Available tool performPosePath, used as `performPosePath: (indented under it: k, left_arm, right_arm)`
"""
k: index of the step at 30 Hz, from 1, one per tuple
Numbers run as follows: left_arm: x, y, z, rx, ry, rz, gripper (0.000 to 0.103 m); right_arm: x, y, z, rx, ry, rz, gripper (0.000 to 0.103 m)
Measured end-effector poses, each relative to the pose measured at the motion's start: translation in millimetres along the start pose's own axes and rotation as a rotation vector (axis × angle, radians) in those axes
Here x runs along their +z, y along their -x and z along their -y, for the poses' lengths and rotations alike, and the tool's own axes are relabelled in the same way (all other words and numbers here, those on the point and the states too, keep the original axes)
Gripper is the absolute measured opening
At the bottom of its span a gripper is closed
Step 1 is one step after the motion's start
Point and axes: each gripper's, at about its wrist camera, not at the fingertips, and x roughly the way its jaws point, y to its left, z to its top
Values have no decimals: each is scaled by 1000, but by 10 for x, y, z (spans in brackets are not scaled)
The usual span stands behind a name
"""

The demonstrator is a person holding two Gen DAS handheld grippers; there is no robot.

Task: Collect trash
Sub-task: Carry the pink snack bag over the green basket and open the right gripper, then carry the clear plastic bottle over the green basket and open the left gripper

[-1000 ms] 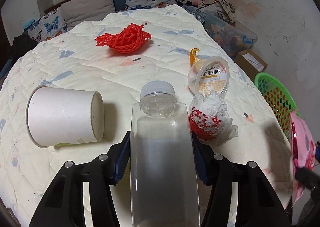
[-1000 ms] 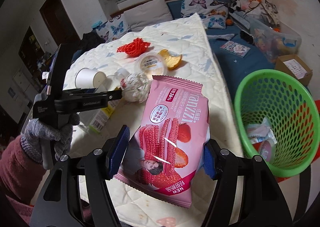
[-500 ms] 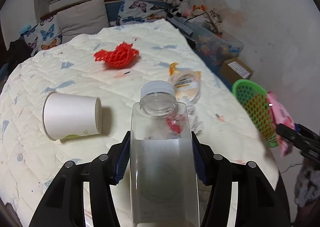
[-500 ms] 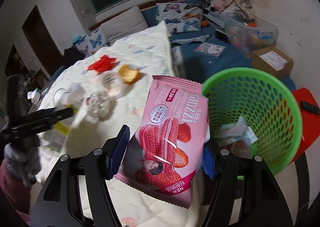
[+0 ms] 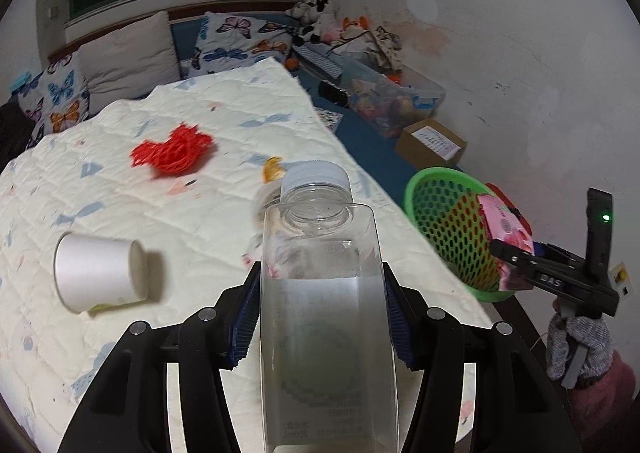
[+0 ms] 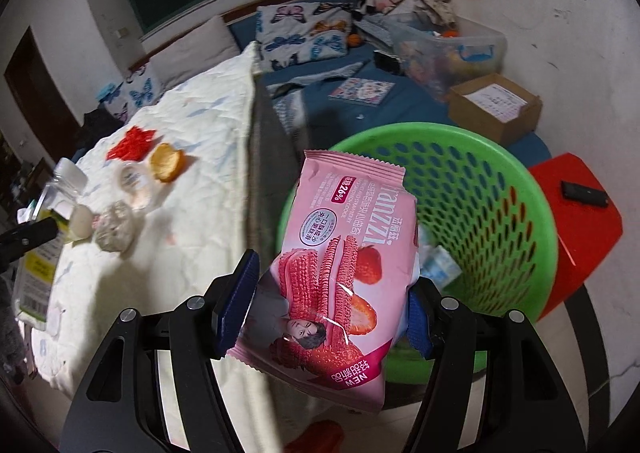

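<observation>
Trash, pink wrapper [image 6: 344, 265]: glossy pink snack bag, centre of the right wrist view, clamped between the blue pads of the right gripper [image 6: 332, 301]; hangs in front of the green basket [image 6: 516, 189].
Wrapper print: strawberries, ridged pink wafer sticks, a person's portrait at the lower edge.
Wrapper writing: "Franzzi" partly readable, "26%", "NEW"; Chinese characters too small to make out.
Trash, bottle [image 5: 326, 293]: clear square plastic bottle with a white screw cap, centre of the left wrist view, squeezed between the pads of the left gripper [image 5: 320, 317]; faint embossed text near the base, unreadable.
Basket: green mesh, right of centre in the right wrist view, crumpled packets inside; beside the quilted surface [image 5: 120, 173].
Left on the quilt: white paper cup [image 5: 98, 273] on its side at lower left, red foam net [image 5: 172, 151] above it, orange peel [image 6: 167, 162], round lidded tub [image 6: 132, 179], crumpled wrapper ball [image 6: 115, 231].
Background: cardboard box [image 6: 496, 105] with a printed label, upper right; writing unreadable.
</observation>
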Motion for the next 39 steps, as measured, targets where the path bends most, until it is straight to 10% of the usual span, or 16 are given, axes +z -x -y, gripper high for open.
performPosePath:
  k: [39]
  left_arm:
    - [638,-1334,1801,-168,-242,-159,54]
  right_arm:
    - [-161,291,1015,-79,-147,34,78]
